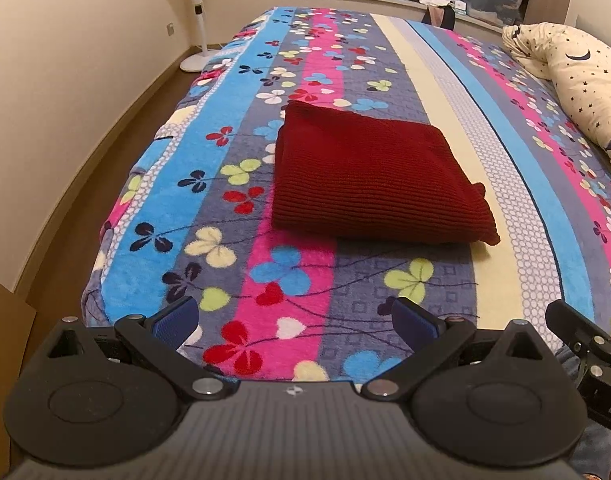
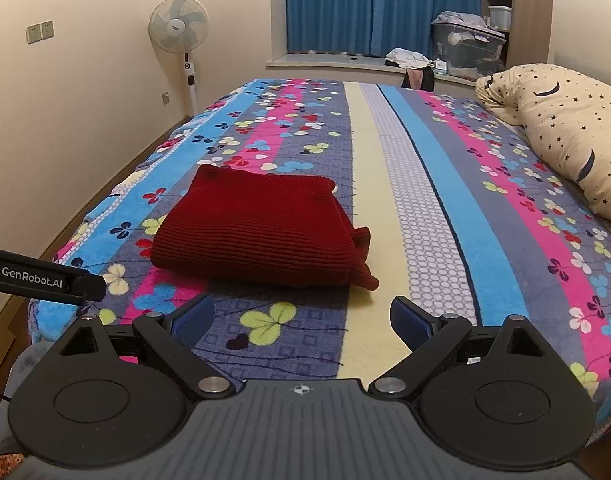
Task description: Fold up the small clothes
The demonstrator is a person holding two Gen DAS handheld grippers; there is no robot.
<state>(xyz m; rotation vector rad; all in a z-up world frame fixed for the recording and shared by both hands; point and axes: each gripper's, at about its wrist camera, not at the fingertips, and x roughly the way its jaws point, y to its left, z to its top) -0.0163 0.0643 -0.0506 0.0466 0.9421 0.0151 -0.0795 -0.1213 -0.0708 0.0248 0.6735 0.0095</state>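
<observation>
The dark red ribbed knit garment (image 1: 369,176) lay folded into a thick rectangle on the flower-striped fleece blanket (image 1: 289,320), near the bed's left edge, so I judged the folding as good as done. One loose corner stuck out at its near right, and I reckoned the next move, if any, was to tuck or square that. My left gripper (image 1: 295,320) and right gripper (image 2: 301,320) both hung short of the garment, blue pads spread wide, gripping and touching nothing.
</observation>
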